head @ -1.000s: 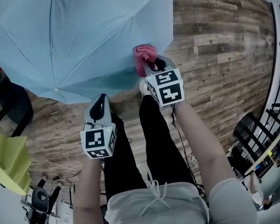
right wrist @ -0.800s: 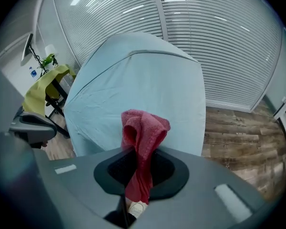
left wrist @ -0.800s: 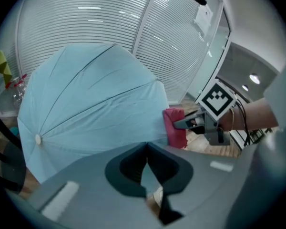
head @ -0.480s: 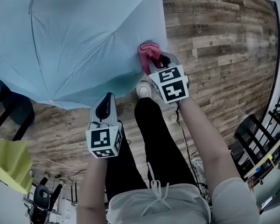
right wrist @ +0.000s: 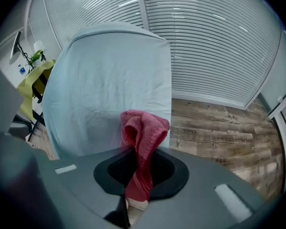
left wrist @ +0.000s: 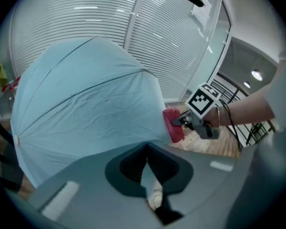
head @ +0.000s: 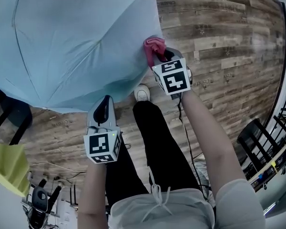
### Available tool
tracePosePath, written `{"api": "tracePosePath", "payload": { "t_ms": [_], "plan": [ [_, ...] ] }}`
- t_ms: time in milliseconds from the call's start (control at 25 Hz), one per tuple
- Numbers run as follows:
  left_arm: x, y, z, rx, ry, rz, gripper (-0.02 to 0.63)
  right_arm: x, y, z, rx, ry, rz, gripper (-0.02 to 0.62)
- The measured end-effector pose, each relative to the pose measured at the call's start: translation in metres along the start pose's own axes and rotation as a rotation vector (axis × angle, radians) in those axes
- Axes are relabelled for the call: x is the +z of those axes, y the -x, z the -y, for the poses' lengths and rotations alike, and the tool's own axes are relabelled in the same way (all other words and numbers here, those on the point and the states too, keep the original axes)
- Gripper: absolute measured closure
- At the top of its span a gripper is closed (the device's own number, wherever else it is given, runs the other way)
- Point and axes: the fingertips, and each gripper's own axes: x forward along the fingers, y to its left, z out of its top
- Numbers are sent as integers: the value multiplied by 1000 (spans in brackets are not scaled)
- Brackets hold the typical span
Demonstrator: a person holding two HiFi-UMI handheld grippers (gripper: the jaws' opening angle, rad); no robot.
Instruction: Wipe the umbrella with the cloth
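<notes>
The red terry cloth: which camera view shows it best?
The right gripper view: the red terry cloth fills the centre, pinched by the right gripper, in front of the light blue umbrella canopy. The head view shows a small bunch at the canopy's edge; the left gripper view shows it small, side-on.

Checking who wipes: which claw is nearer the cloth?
Right. The right claw holds the cloth against the umbrella; the left claw sits at the umbrella's lower edge, apart from it.

Wood-plank floor (head: 229, 56) fills the head view's right. A black rack (head: 257, 137) stands lower right. White blinds (right wrist: 219, 42) cover the wall.
</notes>
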Motion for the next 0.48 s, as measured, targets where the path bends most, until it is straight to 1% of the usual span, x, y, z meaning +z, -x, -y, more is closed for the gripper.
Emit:
{"api": "tracePosePath", "payload": {
  "t_ms": [120, 280, 480],
  "plan": [
    [-3, -8, 6, 3, 45, -7, 598, -6, -11, 16, -13, 9, -15, 538],
    [-5, -18, 11, 17, 66, -10, 600, -14, -25, 38, -40, 16, -36, 538],
    [-5, -22, 12, 24, 103, -13, 598, -31, -28, 58, -86, -18, -64, 538]
  ]
}}
